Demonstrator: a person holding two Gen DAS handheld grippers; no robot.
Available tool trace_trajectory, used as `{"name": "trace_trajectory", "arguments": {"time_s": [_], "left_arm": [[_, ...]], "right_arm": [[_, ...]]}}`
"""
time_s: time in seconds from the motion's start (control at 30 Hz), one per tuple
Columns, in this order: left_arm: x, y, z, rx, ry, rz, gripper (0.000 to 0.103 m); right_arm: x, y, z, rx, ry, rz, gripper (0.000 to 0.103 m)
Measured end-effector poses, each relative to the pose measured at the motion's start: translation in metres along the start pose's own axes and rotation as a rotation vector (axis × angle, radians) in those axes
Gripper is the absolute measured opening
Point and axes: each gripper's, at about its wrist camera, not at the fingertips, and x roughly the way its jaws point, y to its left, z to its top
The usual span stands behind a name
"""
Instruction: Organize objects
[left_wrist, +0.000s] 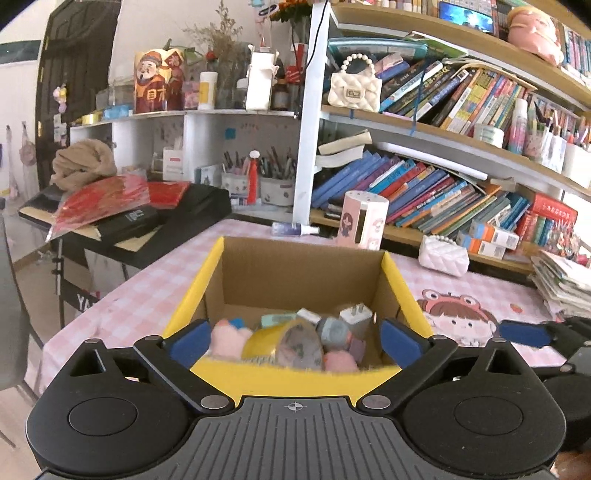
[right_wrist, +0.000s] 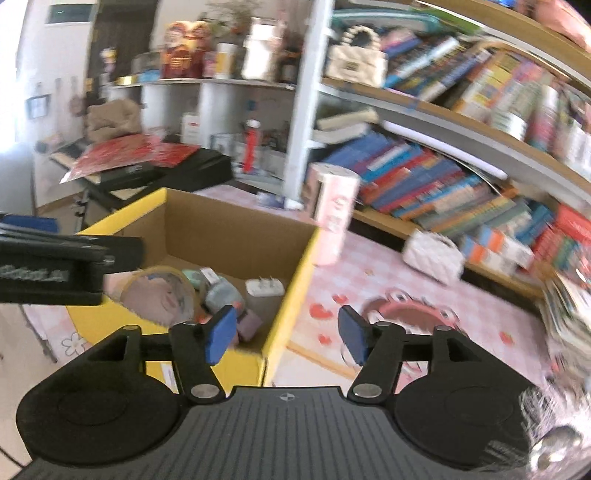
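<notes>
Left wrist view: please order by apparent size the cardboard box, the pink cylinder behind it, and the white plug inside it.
1. cardboard box, by far largest
2. pink cylinder
3. white plug, smallest, though it lies nearer the camera than the cylinder

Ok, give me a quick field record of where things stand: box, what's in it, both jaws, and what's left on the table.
box: open cardboard box with yellow flaps, on the pink checked tablecloth
contents: tape roll, white charger plug, pink plush toys, other small items
left gripper: jaws wide open over the box's near edge, holding nothing
right gripper: jaws open, empty, at the box's right corner
still on table: pink cylinder, white quilted purse, small spray bottle
</notes>
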Motion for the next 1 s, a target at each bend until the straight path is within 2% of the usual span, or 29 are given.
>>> {"name": "trace_trajectory", "arguments": {"time_s": [0.2,0.47,0.7,1.0], "left_arm": [[-0.016,0.001,-0.024,0.028,0.051,0.02,0.101],[-0.032,-0.001,-0.045,0.06,0.096,0.023,0.101],[-0.045,-0.014,-0.059,0.113,0.114,-0.04,0.101],[-0.055,-0.033,-0.071,0.184,0.132,-0.113,0.101]], "right_arm": [[-0.028,-0.002,-0.024,0.111,0.051,-0.099,0.081],[-0.053,-0.005,-0.057,0.239,0.13,-0.225,0.092],[-0.079,-0.004,-0.076,0.272,0.131,-0.286,0.1],[-0.103,-0.004,-0.093,0.297,0.141,-0.335,0.102]]}}
